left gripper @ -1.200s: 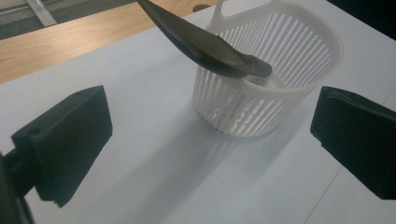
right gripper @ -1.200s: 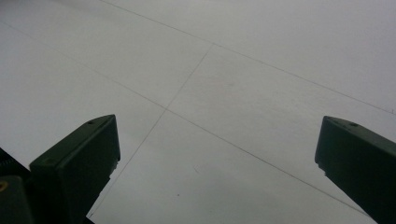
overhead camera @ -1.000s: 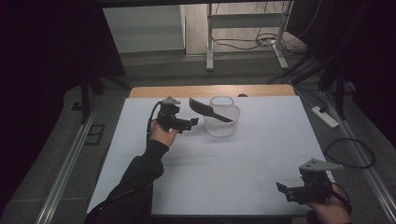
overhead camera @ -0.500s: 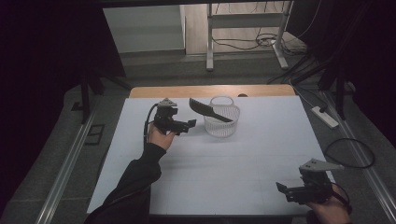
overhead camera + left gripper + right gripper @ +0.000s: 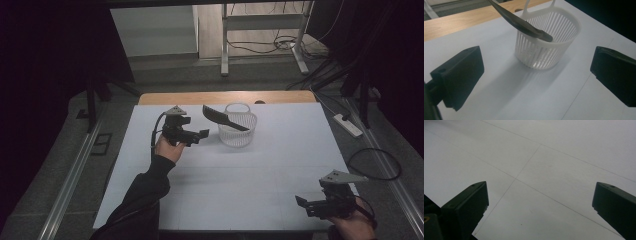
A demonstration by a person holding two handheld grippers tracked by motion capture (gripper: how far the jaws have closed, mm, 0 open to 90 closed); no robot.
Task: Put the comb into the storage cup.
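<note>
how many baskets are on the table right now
1: a white slotted basket stands at the far middle of the table, a dark comb lying across its rim.

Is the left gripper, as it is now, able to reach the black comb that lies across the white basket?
Probably yes. The left gripper is open and points at the basket, with bare table between them. The comb rests on the rim, its ends sticking out, nothing covering it.

Left tongs [image 5: 199, 135] held high at far left on outstretched forearm, jaws wide apart. Right tongs [image 5: 303, 204] low at near right, jaws wide apart.
</note>
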